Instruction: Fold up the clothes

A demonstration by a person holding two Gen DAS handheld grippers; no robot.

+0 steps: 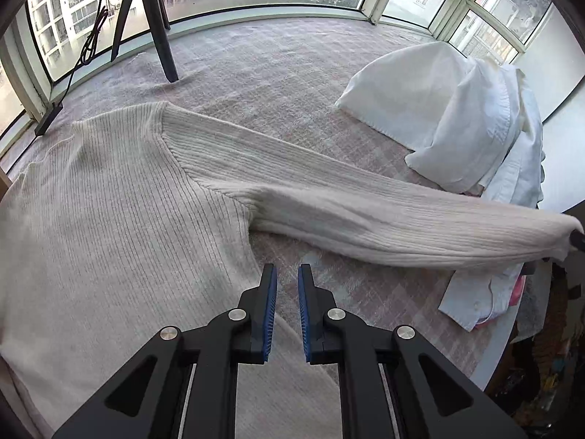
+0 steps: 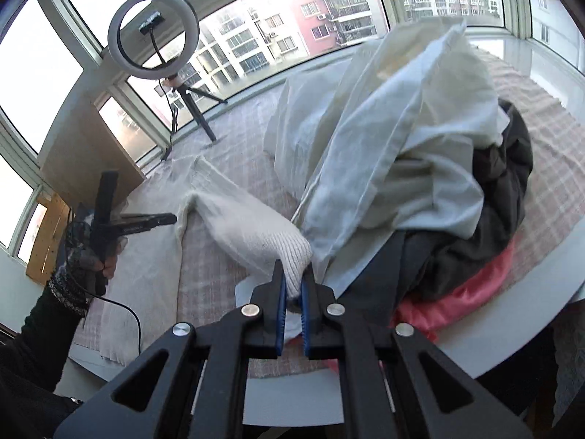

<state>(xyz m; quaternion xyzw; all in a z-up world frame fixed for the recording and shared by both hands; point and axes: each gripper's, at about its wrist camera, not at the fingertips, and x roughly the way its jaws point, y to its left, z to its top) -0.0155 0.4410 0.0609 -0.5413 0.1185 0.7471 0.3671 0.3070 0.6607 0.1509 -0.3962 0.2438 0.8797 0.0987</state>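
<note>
The right gripper point(image 2: 293, 285) has its blue-padded jaws pinched on the cuff of the cream ribbed knit sweater point(image 1: 120, 197), which lies flat on the checked cloth-covered table point(image 1: 285, 73). The left gripper point(image 1: 287, 289) hangs over the sweater's hem side with its jaws slightly apart, holding nothing. The sleeve point(image 1: 365, 205) stretches straight out from the sweater's body toward the heap of white garments point(image 2: 384, 139). The cuff's end is hidden between the pads.

No readable text anywhere; faint light lettering on left gripper point(image 2: 153, 221) arm in right wrist view, too blurred to read.
</note>
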